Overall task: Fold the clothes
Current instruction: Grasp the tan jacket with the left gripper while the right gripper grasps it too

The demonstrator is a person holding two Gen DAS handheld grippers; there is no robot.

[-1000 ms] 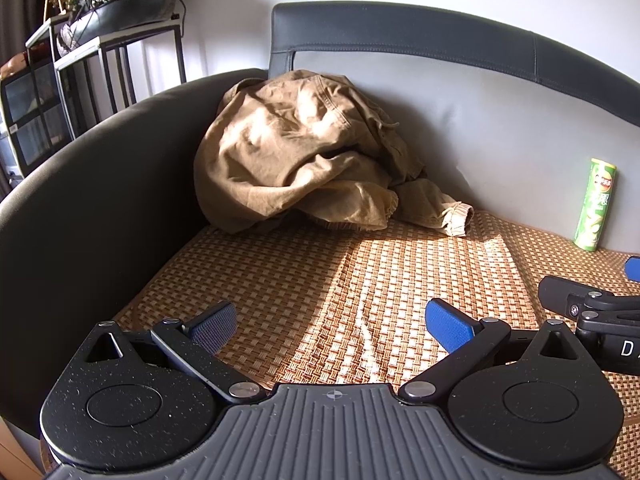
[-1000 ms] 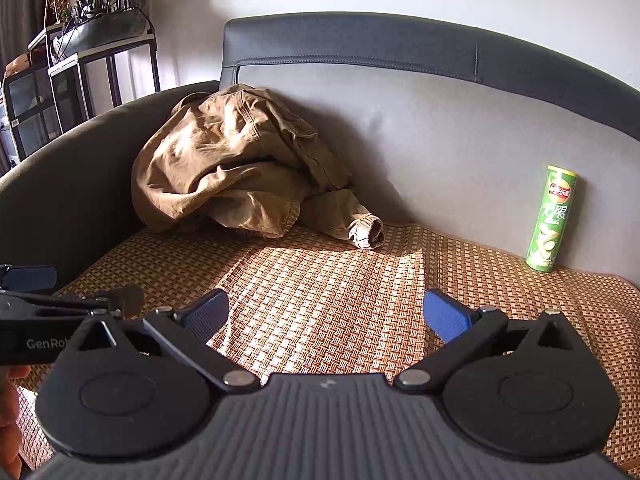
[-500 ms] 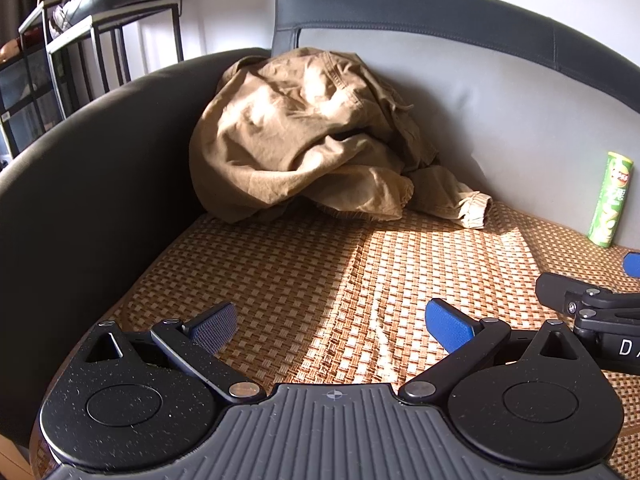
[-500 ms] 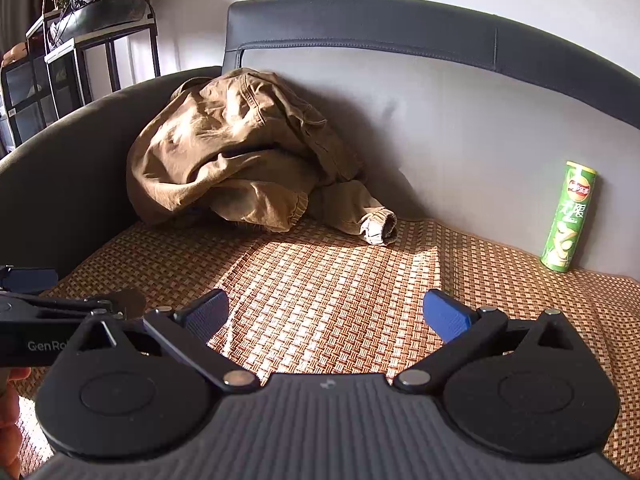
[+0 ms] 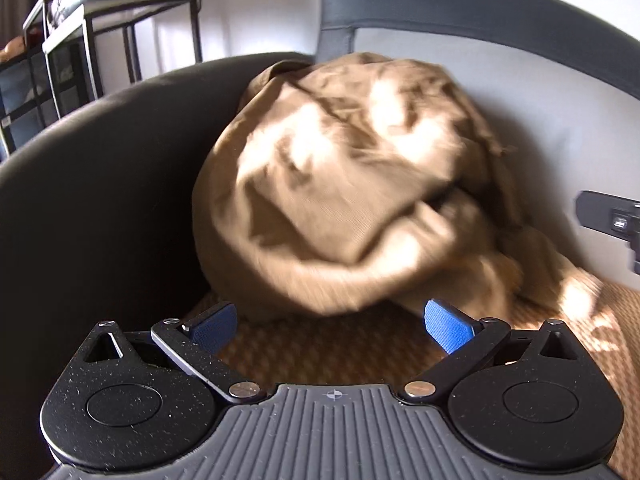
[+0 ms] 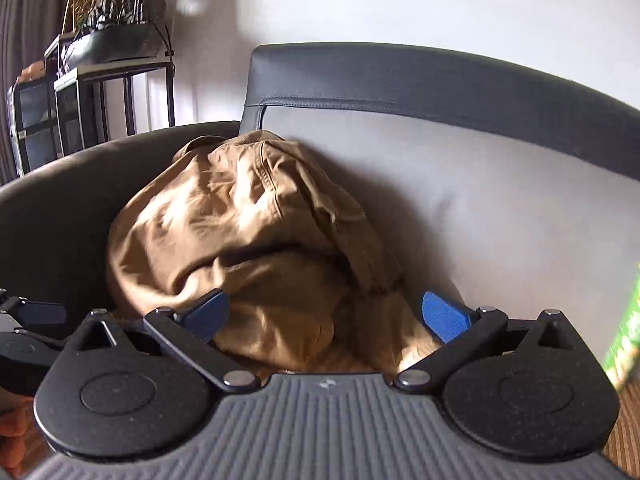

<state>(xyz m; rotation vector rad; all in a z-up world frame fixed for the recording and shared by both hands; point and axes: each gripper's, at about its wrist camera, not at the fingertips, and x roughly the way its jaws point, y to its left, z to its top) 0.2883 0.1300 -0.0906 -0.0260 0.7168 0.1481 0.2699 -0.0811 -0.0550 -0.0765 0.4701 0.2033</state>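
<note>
A crumpled tan garment [image 5: 352, 184] is heaped in the sofa's back left corner, against the dark armrest and grey backrest. It is blurred in the left wrist view. My left gripper [image 5: 330, 326] is open, just short of the heap's lower edge, over the woven mat. My right gripper [image 6: 326, 316] is open too, with the lower folds of the tan garment [image 6: 256, 240] lying between its blue pads. Part of the right gripper shows at the right edge of the left wrist view.
The dark armrest [image 5: 100, 184] curves along the left. The grey backrest [image 6: 500, 208] rises behind. A woven mat [image 5: 600, 320] covers the seat. A green snack can [image 6: 626, 336] stands at the right edge. A metal shelf [image 6: 100, 92] with a planter stands beyond the sofa.
Both grippers have moved forward, close to the tan heap, which now fills each view. Both stay open. The garment itself has not shifted.
</note>
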